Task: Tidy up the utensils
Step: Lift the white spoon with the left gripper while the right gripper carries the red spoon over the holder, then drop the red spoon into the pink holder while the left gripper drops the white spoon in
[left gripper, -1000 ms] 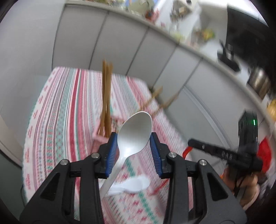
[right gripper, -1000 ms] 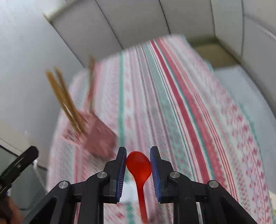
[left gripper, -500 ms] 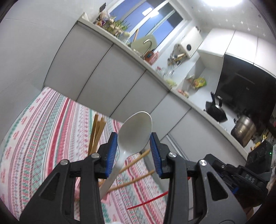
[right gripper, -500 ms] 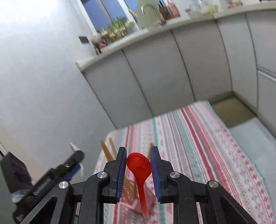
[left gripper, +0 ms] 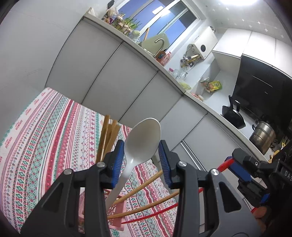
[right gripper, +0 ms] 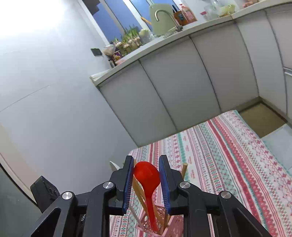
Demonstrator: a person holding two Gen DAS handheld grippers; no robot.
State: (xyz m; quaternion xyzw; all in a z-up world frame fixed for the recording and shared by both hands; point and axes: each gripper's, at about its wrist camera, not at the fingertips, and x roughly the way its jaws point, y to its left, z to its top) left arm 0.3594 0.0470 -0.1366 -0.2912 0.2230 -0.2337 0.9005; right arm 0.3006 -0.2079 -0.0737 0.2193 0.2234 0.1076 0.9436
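Pink holder (right gripper: 160, 221) low on the striped cloth (right gripper: 228, 155), openwork walls, chopsticks (right gripper: 138, 187) standing in it; red spoon (right gripper: 147, 176) handle runs down into it, and in the left view white spoon (left gripper: 142, 142) handle reaches down to its rim (left gripper: 116, 207). Right gripper (right gripper: 147, 177) tilted up, jaws clamped on the red bowl from both sides; left gripper (left gripper: 141, 153) angled up too, jaws just beside the white bowl, contact unclear, so cannot tell whether gripping. Beyond: grey cabinets (right gripper: 182, 87), sink tap (right gripper: 164, 12).
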